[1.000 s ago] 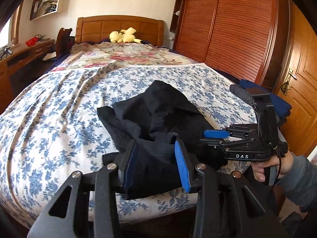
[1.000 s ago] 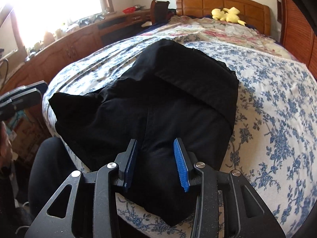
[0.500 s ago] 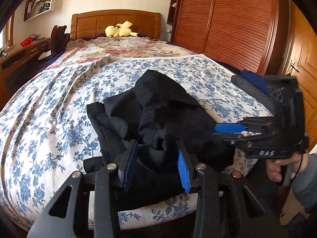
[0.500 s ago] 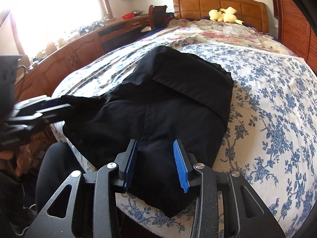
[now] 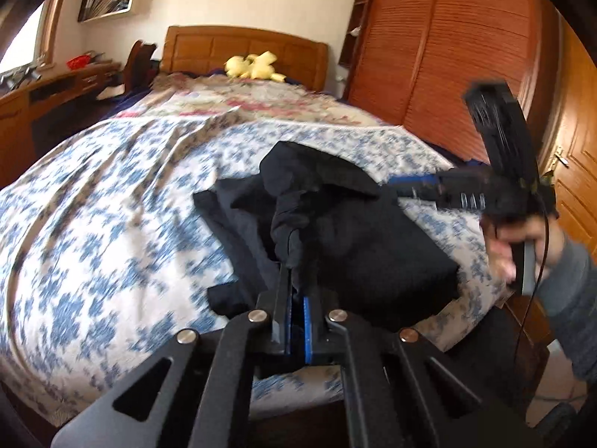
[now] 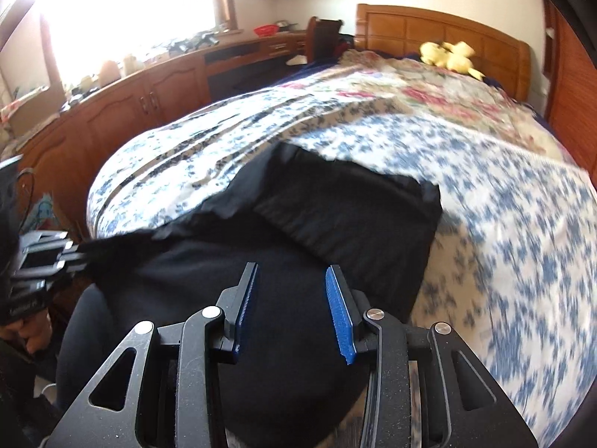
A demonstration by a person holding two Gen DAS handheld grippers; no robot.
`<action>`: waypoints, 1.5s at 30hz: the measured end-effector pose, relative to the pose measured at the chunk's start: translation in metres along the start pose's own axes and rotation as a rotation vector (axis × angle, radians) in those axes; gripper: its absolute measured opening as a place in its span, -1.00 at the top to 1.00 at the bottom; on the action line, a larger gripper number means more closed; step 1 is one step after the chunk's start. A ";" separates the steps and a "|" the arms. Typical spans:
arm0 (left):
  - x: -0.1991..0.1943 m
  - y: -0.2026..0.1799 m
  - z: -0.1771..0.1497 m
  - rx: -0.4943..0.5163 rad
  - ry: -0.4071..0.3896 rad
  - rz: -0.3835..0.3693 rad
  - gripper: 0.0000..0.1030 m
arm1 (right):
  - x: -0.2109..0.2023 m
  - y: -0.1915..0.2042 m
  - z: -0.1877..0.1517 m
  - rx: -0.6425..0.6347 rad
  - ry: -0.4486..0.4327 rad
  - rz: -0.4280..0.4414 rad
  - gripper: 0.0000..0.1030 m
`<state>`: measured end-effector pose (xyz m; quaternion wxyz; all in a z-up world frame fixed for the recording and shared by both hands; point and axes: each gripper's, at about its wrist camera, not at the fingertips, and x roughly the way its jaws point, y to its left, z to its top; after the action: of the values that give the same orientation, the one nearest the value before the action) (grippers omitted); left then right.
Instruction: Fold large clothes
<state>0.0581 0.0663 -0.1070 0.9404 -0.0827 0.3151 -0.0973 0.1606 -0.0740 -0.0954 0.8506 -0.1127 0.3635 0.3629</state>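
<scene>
Bed (image 5: 93, 224): one black garment (image 5: 354, 231), two tongs.

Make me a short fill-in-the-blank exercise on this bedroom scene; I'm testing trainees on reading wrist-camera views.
1. The left hand-held gripper is shut on a fold of the ____ garment.
2. The right hand-held gripper has its jaws ____, with nothing pinched between them.
3. The garment lies on a bedspread printed with ____ flowers.
4. Near the headboard sits a ____ plush toy.

Missing words: black; open; blue; yellow
</scene>
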 end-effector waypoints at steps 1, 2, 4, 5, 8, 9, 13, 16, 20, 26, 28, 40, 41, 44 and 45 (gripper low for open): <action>0.001 0.005 -0.004 -0.010 0.008 0.006 0.95 | 0.007 0.002 0.007 -0.014 0.011 0.008 0.29; 0.003 0.009 -0.009 -0.019 0.020 0.005 0.95 | 0.015 0.004 0.014 -0.025 0.021 0.013 0.29; 0.005 0.012 -0.016 -0.032 0.030 0.003 0.95 | 0.035 0.010 0.029 -0.053 0.049 0.016 0.29; 0.006 0.013 -0.019 -0.033 0.037 0.005 0.95 | 0.045 0.011 0.034 -0.066 0.063 0.016 0.29; 0.009 0.016 -0.026 -0.036 0.047 0.004 0.95 | 0.071 0.009 0.042 -0.074 0.124 0.021 0.29; 0.011 0.016 -0.027 -0.040 0.050 0.002 0.95 | 0.085 0.006 0.042 -0.072 0.164 0.025 0.29; 0.013 0.017 -0.026 -0.042 0.062 0.001 0.94 | 0.115 -0.002 0.030 -0.076 0.260 0.029 0.29; 0.014 0.013 -0.024 -0.032 0.068 0.018 0.94 | 0.111 -0.008 0.024 -0.068 0.242 0.037 0.29; 0.014 0.013 -0.021 -0.041 0.081 0.031 0.87 | 0.096 -0.010 0.021 -0.068 0.196 0.022 0.29; 0.013 0.015 -0.012 -0.084 0.111 0.053 0.75 | 0.060 -0.030 0.020 -0.046 0.083 0.001 0.21; 0.011 0.013 -0.008 -0.073 0.114 0.083 0.73 | 0.050 -0.041 0.018 -0.036 0.039 -0.016 0.18; 0.020 0.004 -0.003 -0.038 0.146 0.176 0.72 | 0.065 -0.096 0.005 0.056 0.041 -0.035 -0.23; 0.020 0.003 -0.002 -0.036 0.149 0.178 0.72 | 0.067 -0.097 0.004 0.064 0.044 -0.030 -0.28; 0.019 0.003 -0.002 -0.029 0.152 0.179 0.72 | 0.075 -0.106 0.002 0.095 0.052 -0.019 -0.48; 0.018 0.003 -0.002 -0.026 0.152 0.180 0.72 | 0.079 -0.110 0.001 0.113 0.058 -0.006 -0.50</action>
<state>0.0711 0.0645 -0.1196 0.9177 -0.0584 0.3926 -0.0143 0.2751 -0.1092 -0.1577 0.8459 -0.0759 0.4076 0.3356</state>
